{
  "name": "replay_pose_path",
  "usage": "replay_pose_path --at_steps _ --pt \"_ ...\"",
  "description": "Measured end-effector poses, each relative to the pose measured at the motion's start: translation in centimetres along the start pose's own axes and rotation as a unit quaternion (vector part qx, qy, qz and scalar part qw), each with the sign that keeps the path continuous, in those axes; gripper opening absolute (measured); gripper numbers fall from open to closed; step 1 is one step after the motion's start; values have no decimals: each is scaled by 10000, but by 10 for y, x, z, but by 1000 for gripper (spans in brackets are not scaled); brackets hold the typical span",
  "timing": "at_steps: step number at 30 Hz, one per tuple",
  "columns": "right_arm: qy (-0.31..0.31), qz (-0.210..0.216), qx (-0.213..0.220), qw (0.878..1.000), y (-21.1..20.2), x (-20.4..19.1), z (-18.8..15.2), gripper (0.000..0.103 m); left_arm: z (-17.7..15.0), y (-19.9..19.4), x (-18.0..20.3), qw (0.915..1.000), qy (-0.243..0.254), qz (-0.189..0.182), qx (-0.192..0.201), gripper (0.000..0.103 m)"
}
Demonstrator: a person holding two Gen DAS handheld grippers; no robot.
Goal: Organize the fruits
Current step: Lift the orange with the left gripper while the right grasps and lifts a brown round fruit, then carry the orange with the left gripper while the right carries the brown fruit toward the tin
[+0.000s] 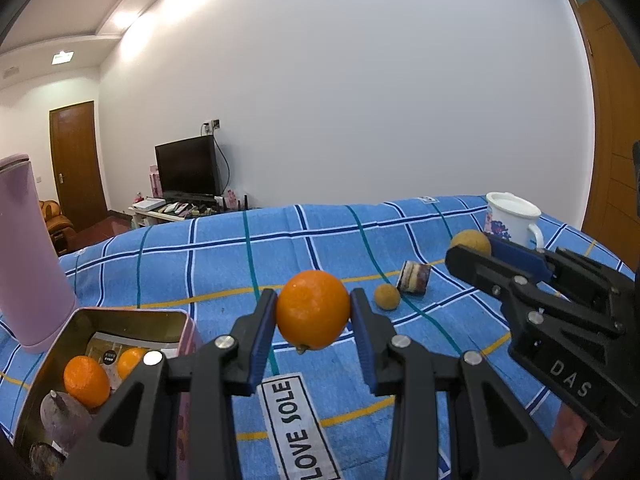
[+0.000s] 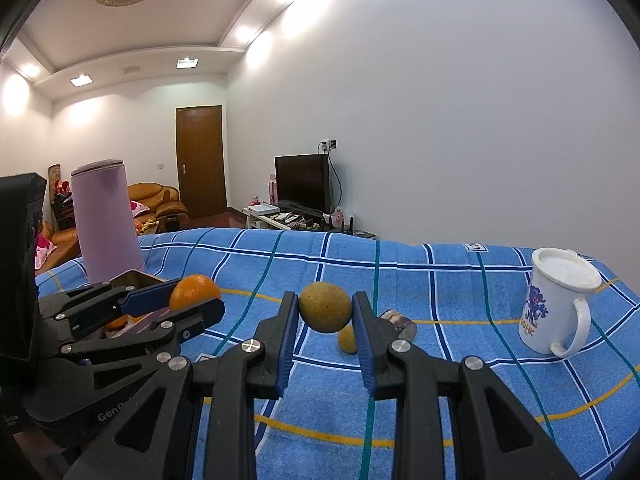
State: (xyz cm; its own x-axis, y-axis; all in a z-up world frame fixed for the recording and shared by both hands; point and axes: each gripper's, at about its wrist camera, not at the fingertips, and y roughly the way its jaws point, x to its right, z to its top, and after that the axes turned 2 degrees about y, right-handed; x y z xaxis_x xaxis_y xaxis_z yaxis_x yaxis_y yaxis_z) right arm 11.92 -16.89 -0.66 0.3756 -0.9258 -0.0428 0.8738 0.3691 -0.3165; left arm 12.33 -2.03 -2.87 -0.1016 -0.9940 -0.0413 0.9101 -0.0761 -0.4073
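Left gripper point(image 1: 313, 312) pinching orange point(image 1: 313, 310), right gripper point(image 2: 325, 308) clamping yellow fruit point(image 2: 325, 307), tin point(image 1: 132, 314) at left

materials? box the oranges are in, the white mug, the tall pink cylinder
Box: looks like thin metal tin; gold, mirror-like inner wall reflects an orange, pink outside.
White mug: probably glazed ceramic or enamel; glossy white, printed blue-purple motif, matte white lid, maybe plastic.
Pink cylinder: matte, even lilac; coated metal or plastic, cannot tell which.
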Motion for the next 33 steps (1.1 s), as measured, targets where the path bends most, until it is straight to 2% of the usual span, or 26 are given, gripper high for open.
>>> replay_pose_path --at_steps 12,33 --pt "-61 33 13 10000 -2 -5 0 29 -2 -3 -3 9999 -60 -30 -90 39" --pt "-192 374 -138 9990 3 -25 -2 29 -12 -17 -9 9997 -76 -68 -229 39"
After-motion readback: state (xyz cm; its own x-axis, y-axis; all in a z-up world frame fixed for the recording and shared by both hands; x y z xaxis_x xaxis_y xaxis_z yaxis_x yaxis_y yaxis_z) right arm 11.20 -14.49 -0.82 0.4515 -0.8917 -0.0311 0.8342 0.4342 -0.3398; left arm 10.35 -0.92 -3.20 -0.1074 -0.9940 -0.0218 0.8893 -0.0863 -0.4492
